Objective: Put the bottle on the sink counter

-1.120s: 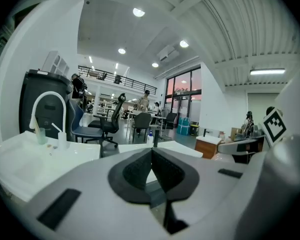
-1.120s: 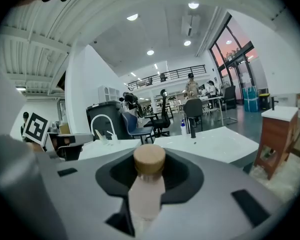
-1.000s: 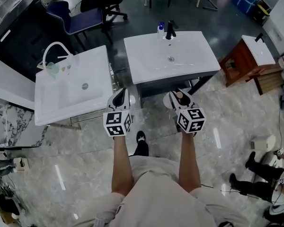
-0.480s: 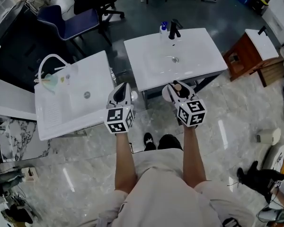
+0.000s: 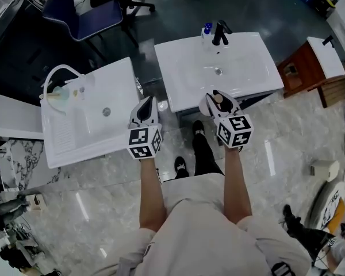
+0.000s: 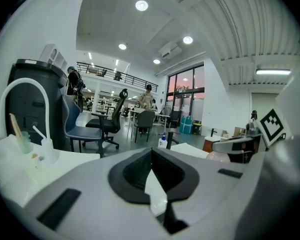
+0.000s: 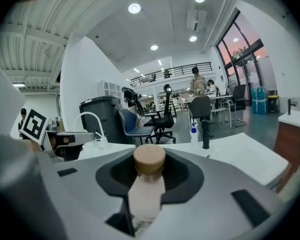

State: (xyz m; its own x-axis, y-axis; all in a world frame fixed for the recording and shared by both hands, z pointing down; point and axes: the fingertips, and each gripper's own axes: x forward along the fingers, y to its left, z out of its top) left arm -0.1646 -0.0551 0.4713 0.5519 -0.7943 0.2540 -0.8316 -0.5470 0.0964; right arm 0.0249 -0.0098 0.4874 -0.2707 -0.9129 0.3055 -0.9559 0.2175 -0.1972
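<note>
- two sinks side by side up front: left sink at about 10 o'clock from the person, right sink at 12
- left gripper sits by the left sink's near right corner
- right gripper is over the right sink's front edge, with the bottle upright between its jaws
- faucet on the right sink's back edge, soap bottle just at its 9 o'clock
- chair behind the left sink, at 11 o'clock
- wooden stand at the right sink's 3 o'clock
</note>
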